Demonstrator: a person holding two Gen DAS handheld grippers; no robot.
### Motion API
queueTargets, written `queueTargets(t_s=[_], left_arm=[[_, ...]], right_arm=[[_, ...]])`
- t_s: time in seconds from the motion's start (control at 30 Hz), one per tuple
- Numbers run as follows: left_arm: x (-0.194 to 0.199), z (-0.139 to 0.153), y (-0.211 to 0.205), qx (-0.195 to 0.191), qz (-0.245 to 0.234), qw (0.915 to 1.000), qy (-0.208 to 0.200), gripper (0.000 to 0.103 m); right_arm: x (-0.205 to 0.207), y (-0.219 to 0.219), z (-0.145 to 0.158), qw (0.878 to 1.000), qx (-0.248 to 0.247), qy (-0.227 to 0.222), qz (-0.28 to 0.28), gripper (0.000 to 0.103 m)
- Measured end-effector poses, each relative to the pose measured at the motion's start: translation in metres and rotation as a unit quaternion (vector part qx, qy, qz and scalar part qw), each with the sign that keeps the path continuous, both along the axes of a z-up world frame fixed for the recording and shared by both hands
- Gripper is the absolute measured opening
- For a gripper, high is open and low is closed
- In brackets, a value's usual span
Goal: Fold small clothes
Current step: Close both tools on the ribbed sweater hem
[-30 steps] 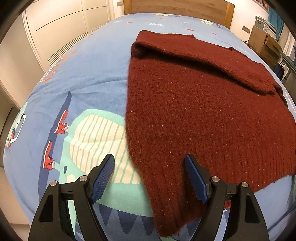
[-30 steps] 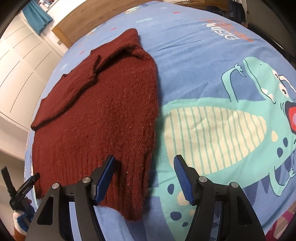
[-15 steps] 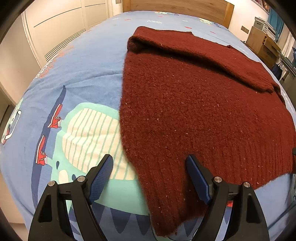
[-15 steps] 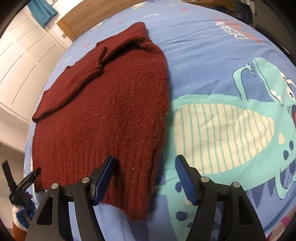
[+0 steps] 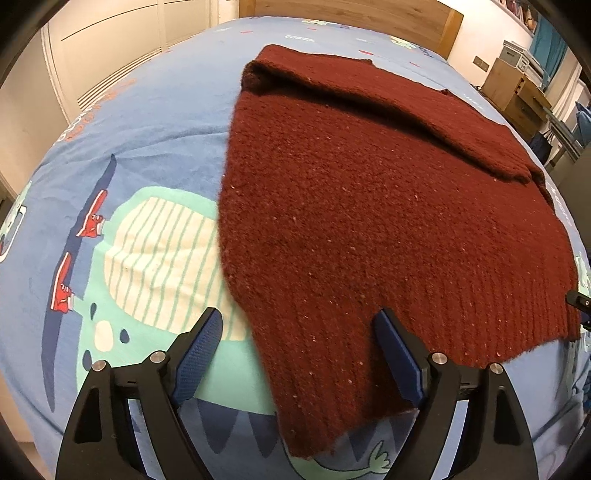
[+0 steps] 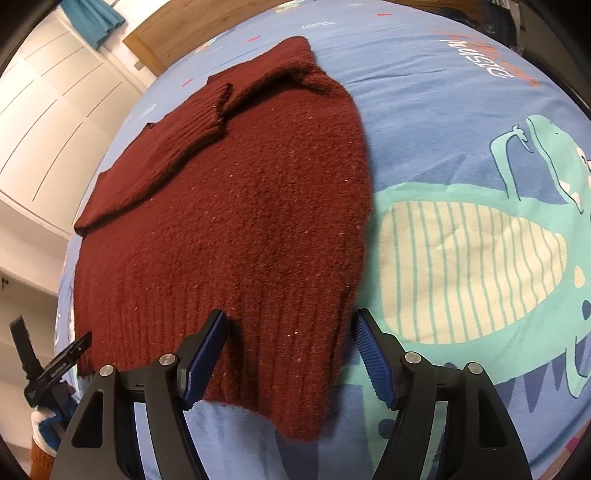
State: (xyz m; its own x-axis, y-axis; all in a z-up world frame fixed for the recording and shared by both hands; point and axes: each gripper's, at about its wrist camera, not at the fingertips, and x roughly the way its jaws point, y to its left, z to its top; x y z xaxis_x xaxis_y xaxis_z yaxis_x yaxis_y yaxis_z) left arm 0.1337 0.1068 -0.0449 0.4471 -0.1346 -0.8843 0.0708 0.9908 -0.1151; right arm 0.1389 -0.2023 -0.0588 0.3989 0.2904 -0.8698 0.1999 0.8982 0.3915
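Observation:
A dark red knitted sweater (image 5: pixel 369 206) lies flat on the blue bed, sleeves folded across its top; it also shows in the right wrist view (image 6: pixel 236 229). My left gripper (image 5: pixel 299 350) is open, its blue pads either side of the sweater's near left hem corner, just above it. My right gripper (image 6: pixel 291 347) is open, straddling the near right hem corner. Neither holds cloth.
The sweater rests on a blue bedsheet (image 5: pixel 110 155) printed with a green dinosaur (image 6: pixel 472 266). A wooden headboard (image 5: pixel 354 18) is at the far end, white wardrobes (image 6: pixel 55 110) to one side, a wooden cabinet (image 5: pixel 517 88) beyond. The left gripper's body (image 6: pixel 51 365) shows at the right view's lower left.
Both grippers have moved forward and lower toward the sweater's hem corners; the sweater looms larger. Both stay open.

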Motion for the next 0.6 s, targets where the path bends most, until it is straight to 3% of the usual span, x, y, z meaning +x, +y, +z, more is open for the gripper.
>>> queueTargets(t_s=[0.2, 0.6], left_arm=[[-0.003, 0.001, 0.002, -0.028, -0.003, 0.9996, 0.007, 0.081], [-0.017, 0.009, 0.035, -0.173, 0.003, 0.9844, 0.032, 0.08]], right_arm=[[0.001, 0.002, 0.0, 1.0, 0.008, -0.002, 0.004, 0.073], [0.001, 0.004, -0.001, 0.999, 0.032, -0.012, 0.017, 0.073]])
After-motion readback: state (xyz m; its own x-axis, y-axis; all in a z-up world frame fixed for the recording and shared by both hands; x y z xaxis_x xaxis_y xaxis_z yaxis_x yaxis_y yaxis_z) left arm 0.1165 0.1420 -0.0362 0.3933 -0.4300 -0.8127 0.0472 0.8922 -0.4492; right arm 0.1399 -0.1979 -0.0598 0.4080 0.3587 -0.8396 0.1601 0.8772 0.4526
